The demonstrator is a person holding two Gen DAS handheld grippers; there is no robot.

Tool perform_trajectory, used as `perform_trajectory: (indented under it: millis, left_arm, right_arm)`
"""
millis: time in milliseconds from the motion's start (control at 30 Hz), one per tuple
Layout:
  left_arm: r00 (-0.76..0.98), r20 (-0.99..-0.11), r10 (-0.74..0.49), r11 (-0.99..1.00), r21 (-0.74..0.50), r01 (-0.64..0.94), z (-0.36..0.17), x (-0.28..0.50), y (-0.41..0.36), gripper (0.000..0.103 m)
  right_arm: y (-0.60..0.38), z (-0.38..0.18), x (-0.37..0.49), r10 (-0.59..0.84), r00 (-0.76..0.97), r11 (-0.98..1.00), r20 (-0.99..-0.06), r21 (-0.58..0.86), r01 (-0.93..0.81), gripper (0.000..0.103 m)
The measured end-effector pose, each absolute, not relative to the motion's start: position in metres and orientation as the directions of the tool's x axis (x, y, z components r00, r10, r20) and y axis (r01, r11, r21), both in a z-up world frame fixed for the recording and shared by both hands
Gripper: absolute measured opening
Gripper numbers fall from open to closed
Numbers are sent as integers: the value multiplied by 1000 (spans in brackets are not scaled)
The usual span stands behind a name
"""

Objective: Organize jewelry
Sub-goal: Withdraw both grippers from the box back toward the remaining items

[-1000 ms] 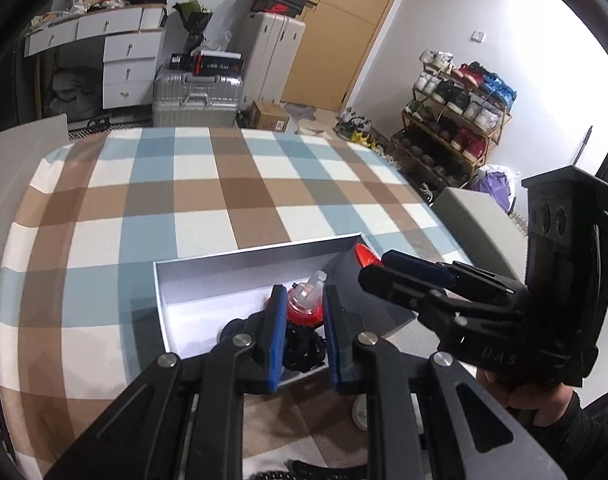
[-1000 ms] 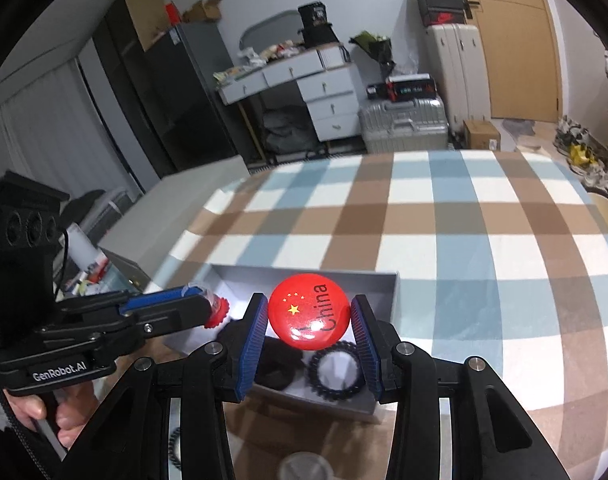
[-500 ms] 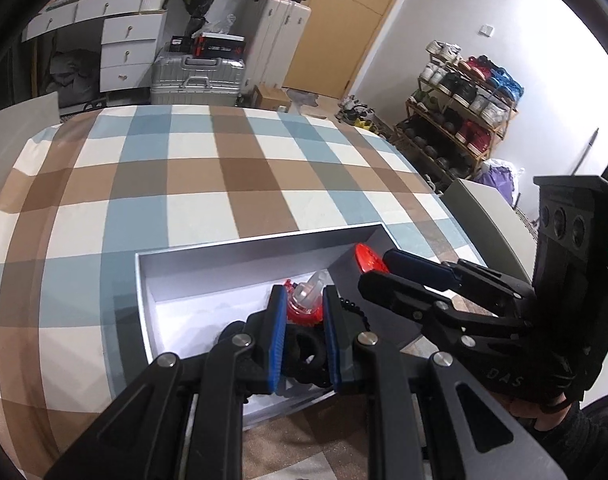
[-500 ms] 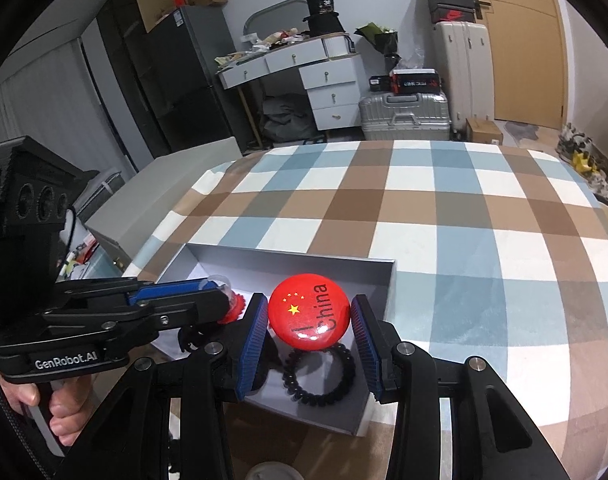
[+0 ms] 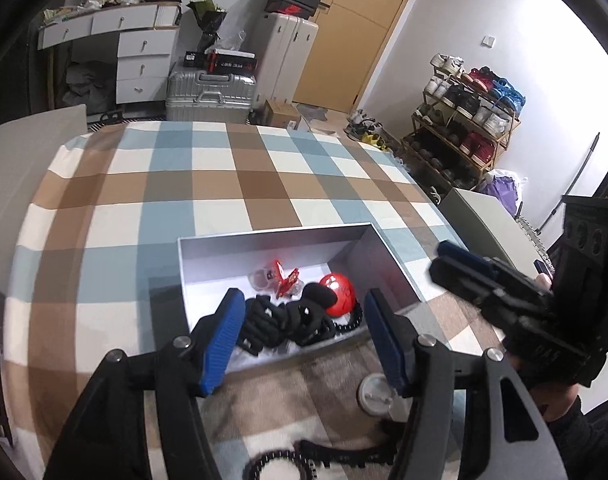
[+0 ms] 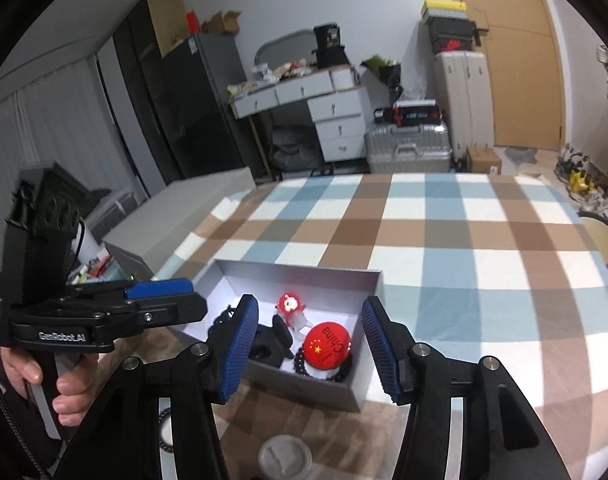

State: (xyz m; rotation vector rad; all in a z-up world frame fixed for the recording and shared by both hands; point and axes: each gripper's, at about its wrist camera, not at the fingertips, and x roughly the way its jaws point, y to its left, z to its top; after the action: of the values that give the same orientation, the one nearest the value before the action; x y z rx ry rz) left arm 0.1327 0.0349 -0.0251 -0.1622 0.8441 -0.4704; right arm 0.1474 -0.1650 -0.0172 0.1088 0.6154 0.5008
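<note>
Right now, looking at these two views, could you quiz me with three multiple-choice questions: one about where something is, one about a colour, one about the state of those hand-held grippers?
1. Where is the red China badge?
A. on the checked cloth outside the box
B. inside the grey box
C. between the fingers of a gripper

2. What colour are the finger pads of the right hand-held gripper?
A. blue
B. yellow
C. white

3. How do the jaws of the left hand-held gripper stand?
A. shut on the badge
B. shut on a black hair tie
C. open, holding nothing

Answers: 1 B, the badge lies on the box floor beside the black hair ties. 2 A, both ribbed pads are blue. 3 C, the fingers stand wide apart with only the box contents seen between them.
</note>
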Motion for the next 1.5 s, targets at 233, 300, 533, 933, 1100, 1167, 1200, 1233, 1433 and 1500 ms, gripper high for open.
perform_trajectory:
  millis: [233,300,533,933,1100,1167,1200,1233,1433,1500]
  left_arm:
    - [624,-683,-378,923,-225,313,-16,109,31,57]
    - [649,-676,-350,933,-194,302,-11,99,29,58]
    - [729,-635,-257,963,-108,245,-7,72,28,76]
    - [757,-629,-176,983,-76,166,-27,48,39,101]
    - [731,-662,-166,985,-74,156,-44,35,44,102]
    - [716,-680,-159,986,-70,153,-52,31,46,101]
    - [707,-690,-155,986,-67,150,-57,30,49,101]
    - [704,-693,-152,987,-66,148,-60,27,50,101]
    - [686,-706,-174,984,-94,153,-67,17,63,101]
    - [673,-718,-181,983,-120,137,-71,17,69,101]
  right_arm:
    - [-179,3,111,476,751,879,-458,254,-403,62]
    - [-181,7,101,483,755,875,-443,260,-407,65]
    - [-179,18,70,497,768,867,-404,246,-432,83]
    - [-181,6,34,487,758,874,-434,230,-429,101]
    - [-178,-16,33,455,730,888,-511,201,-413,101]
    - [-177,-28,36,438,717,896,-543,191,-402,101]
    - [-176,-33,39,434,708,897,-557,194,-397,101]
    - [-175,-38,42,429,697,899,-574,196,-391,101]
    - [-169,-66,65,374,635,919,-676,179,-351,93]
    - [-167,-73,72,366,615,922,-698,185,-340,92]
